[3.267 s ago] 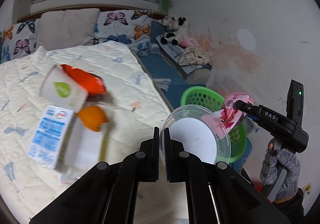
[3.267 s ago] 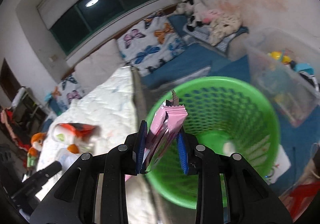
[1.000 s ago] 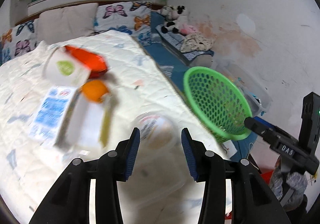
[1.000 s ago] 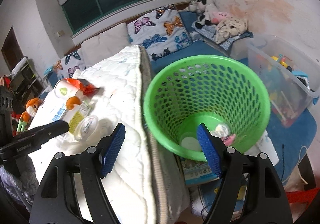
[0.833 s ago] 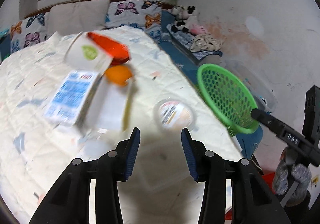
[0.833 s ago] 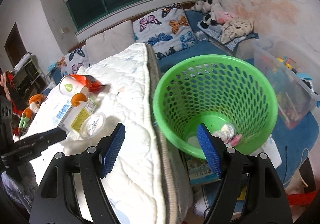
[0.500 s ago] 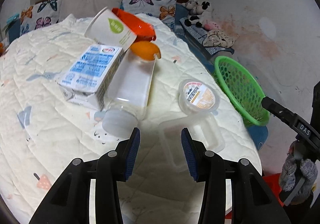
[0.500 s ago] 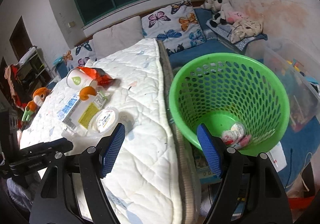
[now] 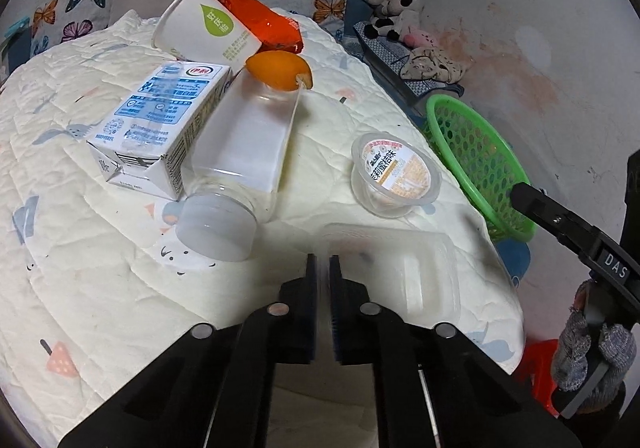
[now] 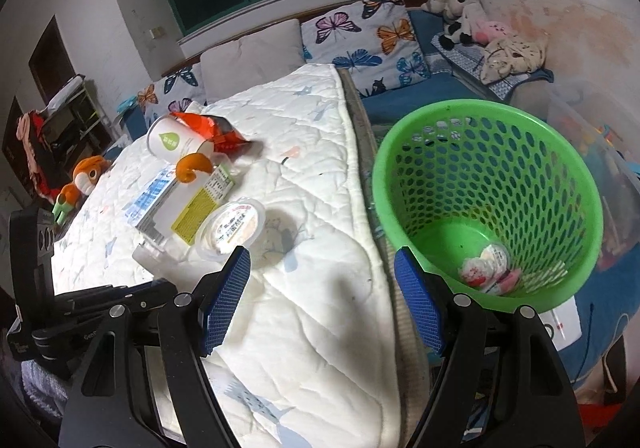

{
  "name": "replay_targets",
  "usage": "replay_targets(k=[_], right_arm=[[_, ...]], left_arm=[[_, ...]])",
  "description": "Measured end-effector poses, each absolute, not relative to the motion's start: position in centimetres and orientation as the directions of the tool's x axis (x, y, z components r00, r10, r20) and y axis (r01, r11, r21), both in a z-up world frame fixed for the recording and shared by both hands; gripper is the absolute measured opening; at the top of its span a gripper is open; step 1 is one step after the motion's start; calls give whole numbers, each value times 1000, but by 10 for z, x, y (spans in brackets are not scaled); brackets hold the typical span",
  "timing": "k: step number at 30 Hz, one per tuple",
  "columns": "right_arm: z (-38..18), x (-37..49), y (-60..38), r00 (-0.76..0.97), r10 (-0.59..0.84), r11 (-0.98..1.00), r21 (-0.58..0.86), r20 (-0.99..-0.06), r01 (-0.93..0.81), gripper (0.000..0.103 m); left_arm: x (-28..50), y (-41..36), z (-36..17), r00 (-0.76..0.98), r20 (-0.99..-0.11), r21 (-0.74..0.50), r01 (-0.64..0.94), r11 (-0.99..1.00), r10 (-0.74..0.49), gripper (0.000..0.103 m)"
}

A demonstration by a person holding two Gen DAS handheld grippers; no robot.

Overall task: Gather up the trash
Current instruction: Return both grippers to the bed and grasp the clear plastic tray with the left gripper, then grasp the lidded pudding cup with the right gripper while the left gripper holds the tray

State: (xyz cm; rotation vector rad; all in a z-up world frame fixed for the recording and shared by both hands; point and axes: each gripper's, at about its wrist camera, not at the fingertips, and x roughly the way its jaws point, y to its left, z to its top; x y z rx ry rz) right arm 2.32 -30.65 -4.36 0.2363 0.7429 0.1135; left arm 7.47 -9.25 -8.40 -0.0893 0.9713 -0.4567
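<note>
Trash is spread on the quilted bed, and the piece nearest to the left gripper is a clear plastic tray, lying flat near the bed's edge. The jaws of this gripper are drawn almost together at the tray's left end; whether a thin wall of the tray is pinched between them cannot be told, because that part is blurred. The long axis of the tray runs to the right from the fingertips, toward the green basket beside the bed. Just beyond the tray a sealed jelly cup is seen, and further left a clear bottle next to a milk carton. The right gripper is held wide open with nothing in it, between bed and basket, so the left one is judged nearer to the tray.
</note>
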Motion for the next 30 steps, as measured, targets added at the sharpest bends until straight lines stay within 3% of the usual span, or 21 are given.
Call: replay_targets(k=[30], right_arm=[[-71, 78, -223, 637, 253, 967, 185, -728, -172, 77]], left_arm=[[60, 11, -36, 649, -689, -280, 172, 945, -322, 6]])
